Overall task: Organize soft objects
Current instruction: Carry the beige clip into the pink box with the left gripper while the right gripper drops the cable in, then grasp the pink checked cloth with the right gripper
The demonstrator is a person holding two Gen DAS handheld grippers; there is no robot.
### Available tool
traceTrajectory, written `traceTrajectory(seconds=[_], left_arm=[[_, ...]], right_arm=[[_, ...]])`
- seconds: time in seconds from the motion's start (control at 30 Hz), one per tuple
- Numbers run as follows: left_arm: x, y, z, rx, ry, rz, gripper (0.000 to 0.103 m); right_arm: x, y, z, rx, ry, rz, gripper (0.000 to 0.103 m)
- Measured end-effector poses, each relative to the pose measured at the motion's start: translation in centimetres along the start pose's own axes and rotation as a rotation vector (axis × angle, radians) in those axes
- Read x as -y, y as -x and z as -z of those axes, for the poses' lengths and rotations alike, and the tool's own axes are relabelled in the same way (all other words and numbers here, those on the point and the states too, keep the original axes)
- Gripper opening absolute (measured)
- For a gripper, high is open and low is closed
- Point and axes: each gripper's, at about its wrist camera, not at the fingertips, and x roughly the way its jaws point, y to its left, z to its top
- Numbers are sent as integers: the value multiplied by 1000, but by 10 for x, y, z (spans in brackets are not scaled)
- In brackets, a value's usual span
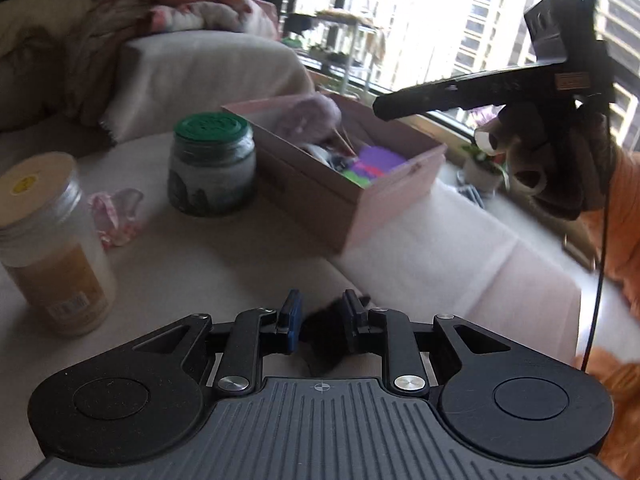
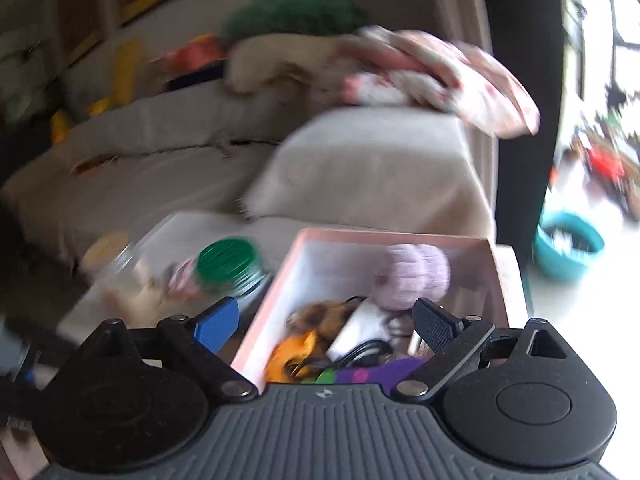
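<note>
A pink box (image 1: 396, 188) stands open on the white table (image 1: 208, 264). Inside lie a lilac knitted plush (image 2: 412, 276), a brown plush (image 2: 324, 312), an orange thing (image 2: 292, 356) and a purple thing (image 2: 380, 374). My left gripper (image 1: 322, 318) hovers low over the table's near side, shut on a small black soft thing (image 1: 324, 336). My right gripper (image 2: 326, 322) is above the box, open wide, with nothing between its fingers. In the left wrist view the right gripper (image 1: 384, 106) shows from the side, held by a gloved hand (image 1: 560, 160).
A green-lidded jar (image 1: 212, 164) and a tan-lidded jar (image 1: 48, 240) stand left of the box, a crumpled pink thing (image 1: 116, 216) between them. Behind is a sofa arm (image 1: 200, 68) with a floral blanket (image 1: 172, 4). A teal bowl (image 2: 568, 244) sits on the floor.
</note>
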Motion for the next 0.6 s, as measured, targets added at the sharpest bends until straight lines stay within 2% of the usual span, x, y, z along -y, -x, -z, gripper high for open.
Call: traceTrajectory(seconds=[0.07, 0.17, 0.27, 0.4, 0.5, 0.6], left_arm=[[5, -2, 2, -8, -20, -4, 24], [8, 3, 2, 7, -13, -14, 25], [-3, 12, -6, 31, 41, -68, 25], [-31, 37, -30, 107, 190, -106, 25], [-52, 58, -42, 168, 334, -135, 25], [-69, 80, -39, 276, 416, -174, 25]], right_arm=[[-15, 7, 13, -16, 58, -34, 94], [-26, 10, 29, -37, 61, -79, 94], [-43, 11, 46, -51, 114, -116, 94], [-74, 8, 59, -40, 233, -141, 93], [-90, 8, 41, -27, 280, -158, 85], [-93, 0, -11, -64, 219, -222, 82]])
